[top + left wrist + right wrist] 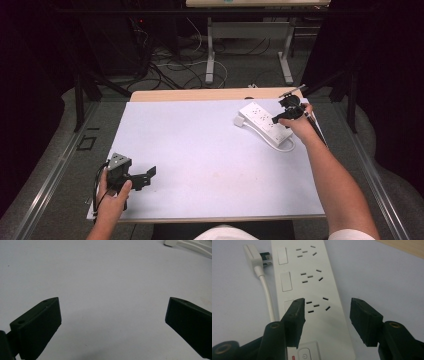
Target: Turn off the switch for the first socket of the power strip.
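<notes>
Right gripper (327,312) jaws parted, poised over white power strip (312,285) straddling its third socket group, nothing gripped, strip's plug (253,253) and cord beyond the jaws to their left, left gripper (112,322) jaws spread wide above bare white tabletop (105,277), strip well ahead.

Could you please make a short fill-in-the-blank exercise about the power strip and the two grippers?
1. The right gripper hovers over the white ____ strip.
2. The strip's plug lies on the table, not ____ in.
3. The left gripper has its jaws ____ over the bare mat.

Missing words: power; plugged; open
</notes>
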Demonstrator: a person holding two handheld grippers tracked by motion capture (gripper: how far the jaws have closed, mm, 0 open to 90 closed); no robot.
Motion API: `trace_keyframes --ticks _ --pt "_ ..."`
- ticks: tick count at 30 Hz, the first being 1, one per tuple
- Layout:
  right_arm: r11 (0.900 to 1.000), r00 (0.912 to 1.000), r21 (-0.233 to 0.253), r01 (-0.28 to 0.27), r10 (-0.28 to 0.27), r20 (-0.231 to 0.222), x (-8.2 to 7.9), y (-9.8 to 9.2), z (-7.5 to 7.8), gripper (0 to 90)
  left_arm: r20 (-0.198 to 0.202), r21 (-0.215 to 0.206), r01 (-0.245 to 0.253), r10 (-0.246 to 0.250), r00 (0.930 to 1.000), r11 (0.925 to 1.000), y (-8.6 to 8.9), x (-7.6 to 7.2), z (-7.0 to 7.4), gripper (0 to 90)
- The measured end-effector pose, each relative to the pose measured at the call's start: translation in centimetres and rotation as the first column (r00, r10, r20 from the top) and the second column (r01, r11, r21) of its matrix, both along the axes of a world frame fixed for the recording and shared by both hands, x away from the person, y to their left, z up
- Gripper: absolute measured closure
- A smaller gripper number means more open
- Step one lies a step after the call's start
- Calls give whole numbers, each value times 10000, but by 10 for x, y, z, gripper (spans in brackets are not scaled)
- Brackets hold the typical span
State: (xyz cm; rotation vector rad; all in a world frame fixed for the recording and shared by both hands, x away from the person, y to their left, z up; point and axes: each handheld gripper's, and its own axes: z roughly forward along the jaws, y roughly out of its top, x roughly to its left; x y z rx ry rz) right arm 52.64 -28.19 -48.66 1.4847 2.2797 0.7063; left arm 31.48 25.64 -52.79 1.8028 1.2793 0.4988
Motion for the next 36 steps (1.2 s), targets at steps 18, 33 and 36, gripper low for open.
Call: trace_keyframes --ticks 18,33,36 --pt "9990 9996 428 -112 123 -253 2 19 -9 752 23 -9 10 -10 10000 10000 0 0 0 2" --pt "9976 9975 401 -573 589 -398 4 34 -21 900 19 2 28 -28 10000 10000 0 0 0 2" --pt "9970 9967 309 -713 724 -364 4 34 -23 900 14 8 10 -10 10000 10000 0 0 0 2"
